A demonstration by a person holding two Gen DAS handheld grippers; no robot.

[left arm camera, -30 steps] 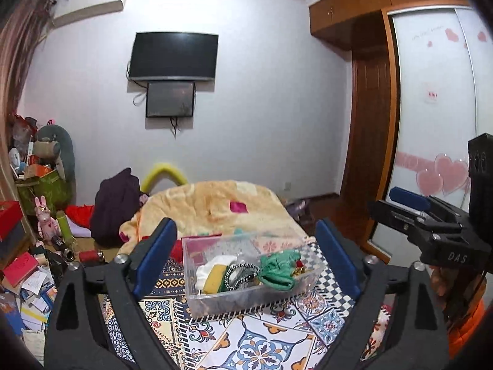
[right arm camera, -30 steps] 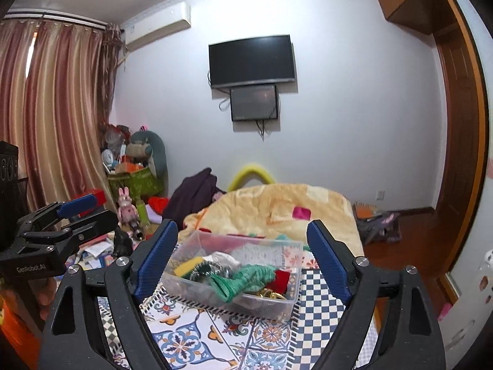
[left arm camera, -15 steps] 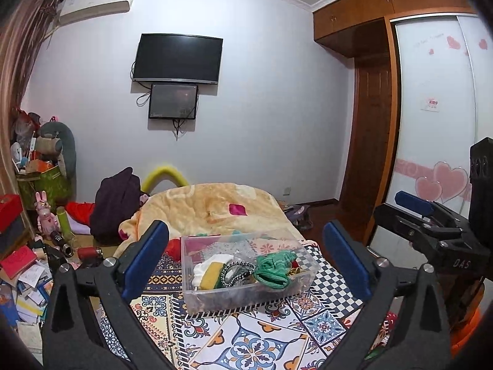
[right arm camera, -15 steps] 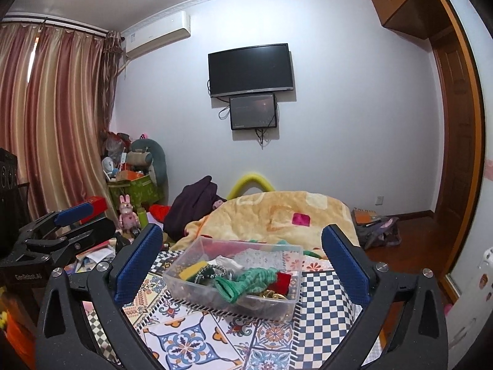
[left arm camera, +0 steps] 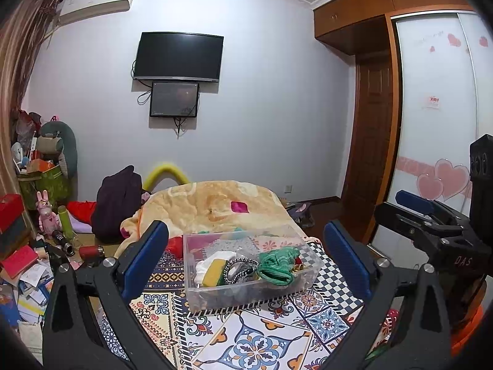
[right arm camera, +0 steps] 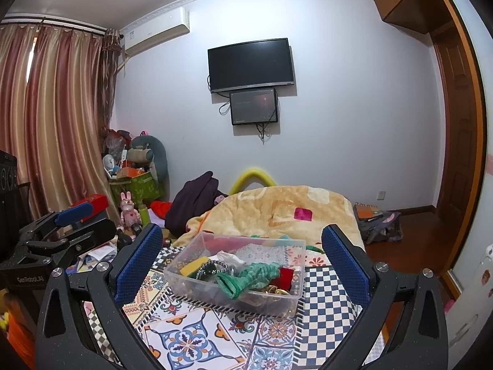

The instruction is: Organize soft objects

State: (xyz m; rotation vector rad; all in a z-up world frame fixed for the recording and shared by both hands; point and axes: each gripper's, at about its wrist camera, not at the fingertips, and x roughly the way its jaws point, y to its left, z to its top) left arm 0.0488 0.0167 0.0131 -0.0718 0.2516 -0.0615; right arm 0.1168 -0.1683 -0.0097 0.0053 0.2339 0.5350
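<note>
From my left wrist camera I see the left gripper [left arm camera: 246, 259] spread wide, its blue pads [left arm camera: 144, 259] flanking a clear plastic bin [left arm camera: 246, 296] that sits on the patterned cloth [left arm camera: 258, 339]. Inside the bin lie a green knitted piece [left arm camera: 275, 265], a yellow sponge [left arm camera: 214, 272] and a beaded loop [left arm camera: 238, 268]. The right gripper [left arm camera: 431, 219] hangs at the right edge, well apart from the bin; I cannot tell how its jaws stand.

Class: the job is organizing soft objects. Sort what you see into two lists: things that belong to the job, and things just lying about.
Belongs to the job:
clear bin
green knitted piece
yellow sponge
left tongs
right tongs

Just lying about:
television
pink rabbit figure
dark backpack
</note>
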